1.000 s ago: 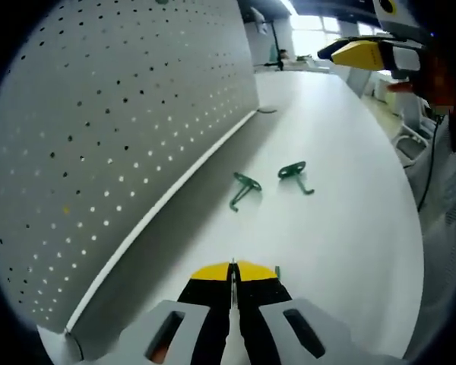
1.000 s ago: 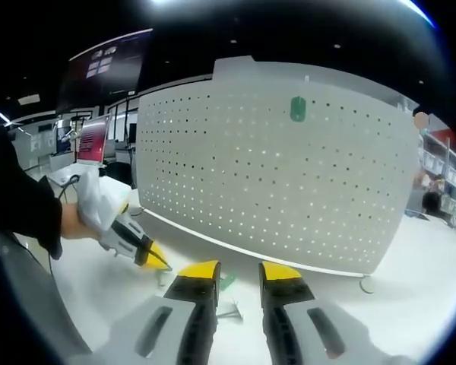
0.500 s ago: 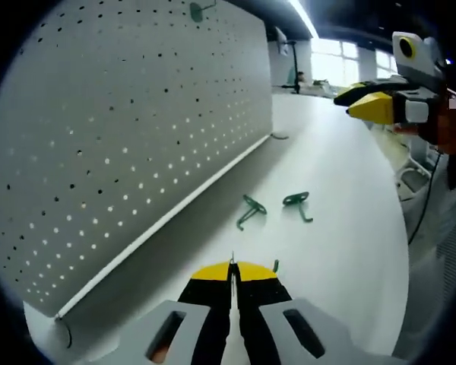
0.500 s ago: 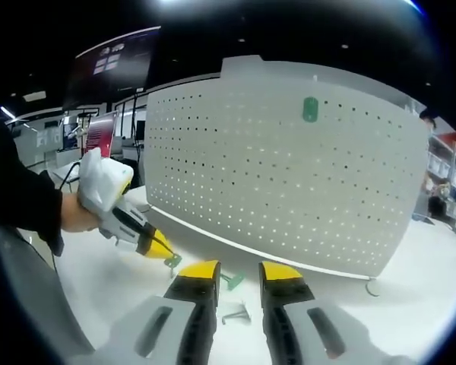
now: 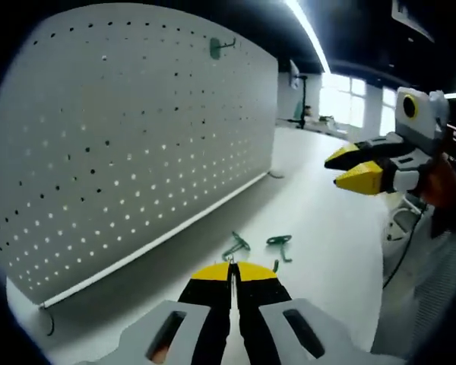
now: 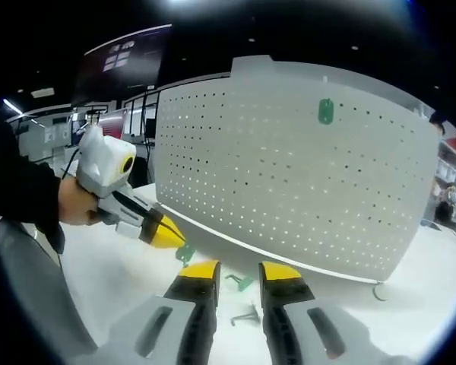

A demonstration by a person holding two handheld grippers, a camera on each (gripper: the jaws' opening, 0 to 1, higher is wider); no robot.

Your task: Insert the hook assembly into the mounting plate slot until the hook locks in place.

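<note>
In the left gripper view, we see the big white board (image 5: 137, 152) from 9 o'clock up to 12 o'clock. It stands up on the white table (image 5: 327, 251) and is full of small holes. 1 green board hook (image 5: 216, 48) sits high on it near 12 o'clock.

At 6 o'clock is the left gripper (image 5: 230, 268). Its yellow tips are pressed tight together. A bit of green, the held hook (image 5: 275, 266), pokes out just beside the tips at their right. Just past the tips, a loose hook (image 5: 235, 247) and a second loose hook (image 5: 280, 243) lie on the table, near each other but apart.

At 3 o'clock the right gripper (image 5: 334, 172) is up in the air, well above the table. Its tips stand a little apart with nothing in them. A hand (image 5: 441, 182) holds it.

In the right gripper view, a hand (image 6: 72, 209) at 9 o'clock holds the left gripper (image 6: 175, 237). The held hook (image 6: 185, 252) hangs from its closed tips, above the table (image 6: 114, 281) and in front of the board (image 6: 289, 175). It does not touch the board.

At 6 o'clock the right gripper (image 6: 239, 270) has its jaws spread, and it grips nothing. The 2 loose hooks lie on the table in the gap between the jaws. The board hook (image 6: 325, 112) is near 1 o'clock, high on the board.
</note>
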